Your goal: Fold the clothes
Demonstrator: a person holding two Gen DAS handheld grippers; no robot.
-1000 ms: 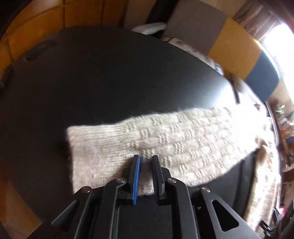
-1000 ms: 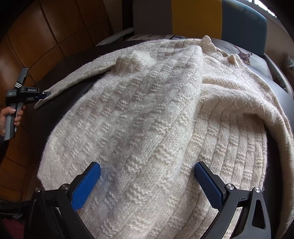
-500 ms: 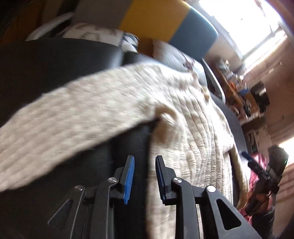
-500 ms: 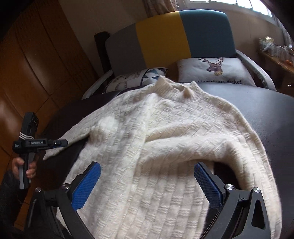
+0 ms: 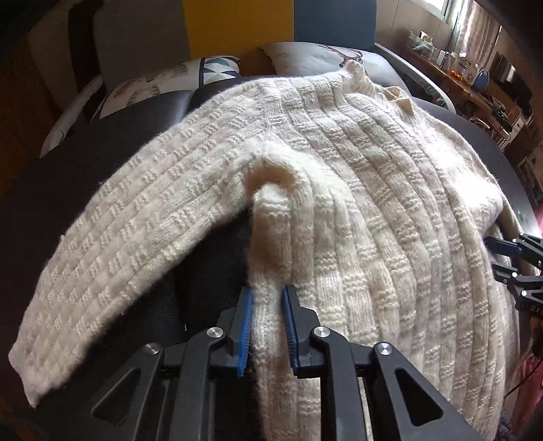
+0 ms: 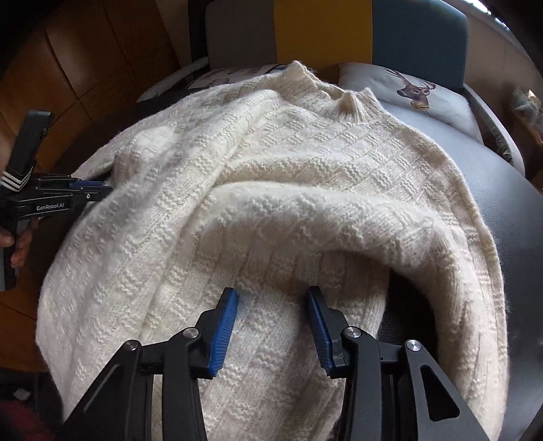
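A cream knitted sweater (image 5: 339, 190) lies spread on a black table (image 5: 68, 190), collar at the far side. Its left sleeve (image 5: 118, 244) stretches out toward the near left. My left gripper (image 5: 266, 322) is shut on the sweater's side edge just below the armpit; in the right wrist view the left gripper (image 6: 101, 190) shows at the sweater's left edge. The sweater (image 6: 271, 176) has its other sleeve (image 6: 339, 217) draped across the body. My right gripper (image 6: 271, 325) stands partly open over the lower body, fabric between its pads. The right gripper (image 5: 499, 261) also shows at the far right.
Behind the table stands a sofa (image 6: 319, 30) with grey, yellow and blue panels, holding a deer cushion (image 6: 414, 95) and a patterned cushion (image 5: 169, 81). Wooden panelling (image 6: 85, 68) runs along the left. A hand (image 6: 17, 244) holds the left gripper. A cluttered shelf (image 5: 475, 74) sits far right.
My left gripper let go of the sleeve end, swung right and closed on the side edge. My right gripper narrowed from wide open and now sits low over the sweater body.
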